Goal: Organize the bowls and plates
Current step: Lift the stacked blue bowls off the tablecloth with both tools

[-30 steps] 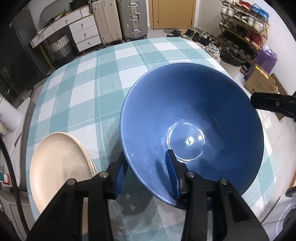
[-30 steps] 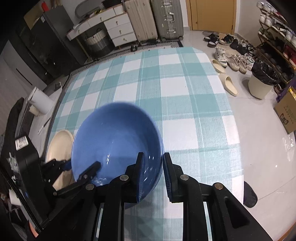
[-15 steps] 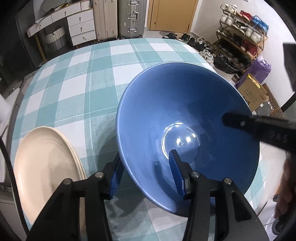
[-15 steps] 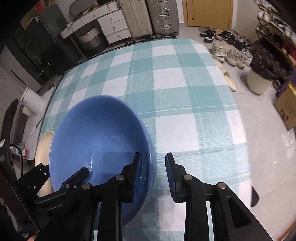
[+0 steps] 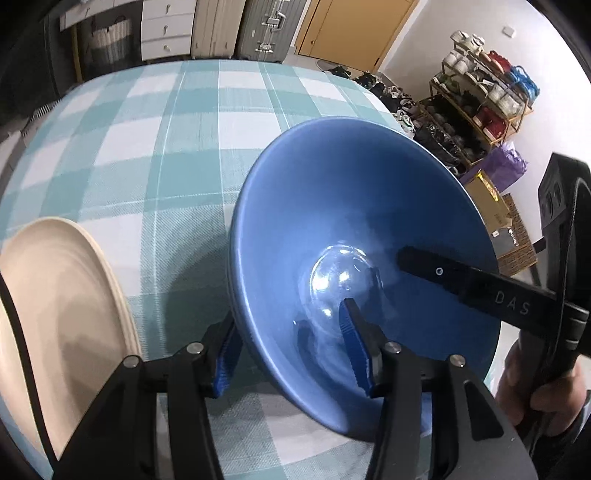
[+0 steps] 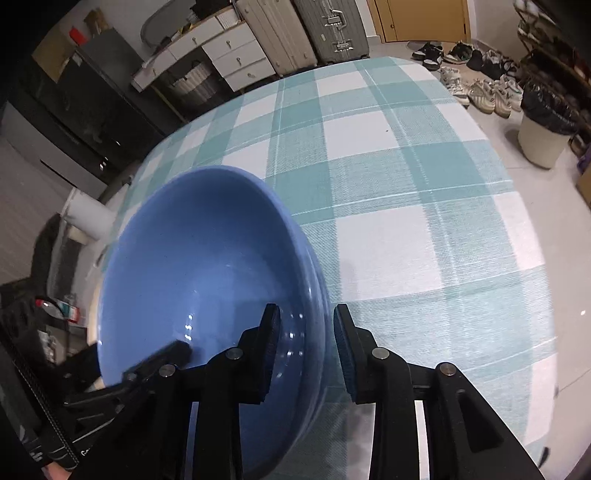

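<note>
A blue bowl (image 5: 369, 221) sits on the teal checked tablecloth (image 5: 155, 122), and a second blue rim shows just under its edge. My left gripper (image 5: 288, 317) straddles the near-left rim, one pad outside and one inside. Its jaws are opening and do not press the wall. My right gripper (image 6: 306, 308) straddles the right rim of the bowl (image 6: 192, 266) the same way. Its jaws are opening too, with a gap at the outer pad. Stacked cream plates (image 5: 55, 314) lie left of the bowl.
The table's edge curves close on the right (image 6: 532, 229), with floor beyond. A bin (image 6: 543, 133) and shoes stand there. Suitcases (image 6: 332, 29) and white drawers (image 6: 236, 55) are behind the table. A person's hand (image 5: 528, 387) holds the right gripper.
Both grippers' jaws have widened around the bowl's rim. The bowl has come down and looms larger in the right wrist view. The right gripper's finger now reaches into the bowl in the left wrist view.
</note>
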Tool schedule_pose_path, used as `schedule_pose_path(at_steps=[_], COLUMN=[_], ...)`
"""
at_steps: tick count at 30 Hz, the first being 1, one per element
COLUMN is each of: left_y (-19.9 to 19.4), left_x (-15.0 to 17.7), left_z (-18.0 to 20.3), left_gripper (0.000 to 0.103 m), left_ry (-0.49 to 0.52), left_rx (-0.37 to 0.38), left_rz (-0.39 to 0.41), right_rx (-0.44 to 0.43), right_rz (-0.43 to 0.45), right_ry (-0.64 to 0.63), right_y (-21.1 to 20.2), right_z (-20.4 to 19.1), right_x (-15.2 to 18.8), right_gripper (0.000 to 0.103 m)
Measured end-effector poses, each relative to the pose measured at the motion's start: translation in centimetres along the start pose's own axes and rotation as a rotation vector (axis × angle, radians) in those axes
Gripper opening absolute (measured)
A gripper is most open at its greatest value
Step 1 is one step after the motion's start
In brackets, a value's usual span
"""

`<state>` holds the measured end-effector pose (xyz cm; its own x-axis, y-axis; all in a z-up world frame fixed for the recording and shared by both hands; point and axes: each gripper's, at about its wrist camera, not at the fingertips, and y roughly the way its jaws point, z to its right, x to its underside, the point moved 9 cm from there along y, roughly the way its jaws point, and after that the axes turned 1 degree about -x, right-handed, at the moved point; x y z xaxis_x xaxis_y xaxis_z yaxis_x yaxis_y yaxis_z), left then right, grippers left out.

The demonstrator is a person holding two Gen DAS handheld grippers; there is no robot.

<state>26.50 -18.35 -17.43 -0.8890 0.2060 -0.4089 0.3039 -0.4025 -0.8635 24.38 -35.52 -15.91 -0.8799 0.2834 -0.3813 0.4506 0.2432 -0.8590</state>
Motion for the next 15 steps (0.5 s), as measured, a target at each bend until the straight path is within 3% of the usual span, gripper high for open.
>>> schedule_pose_path(at_steps=[3,6,15], left_y=[0.0,0.1,0.7], left_x=[0.0,0.0,-0.5], left_z=[0.2,0.2,0.4], left_gripper=[0.053,0.053,0.054], left_ry=[0.001,-0.004,-0.005], left_rx=[-0.010,-0.013,0.008], left_rz=[0.004,0.015,0.053], right_rx=[-0.029,0.016,-0.044], right_rz=[0.013,0.056,0.107], right_ry=[0.028,0.034,0.105], right_y=[0.2,-0.2,-1.0], right_z=[-0.1,0.2,0.5], right_x=[0.0,-0.2,-0.2], right_gripper=[0.030,0.030,0.030])
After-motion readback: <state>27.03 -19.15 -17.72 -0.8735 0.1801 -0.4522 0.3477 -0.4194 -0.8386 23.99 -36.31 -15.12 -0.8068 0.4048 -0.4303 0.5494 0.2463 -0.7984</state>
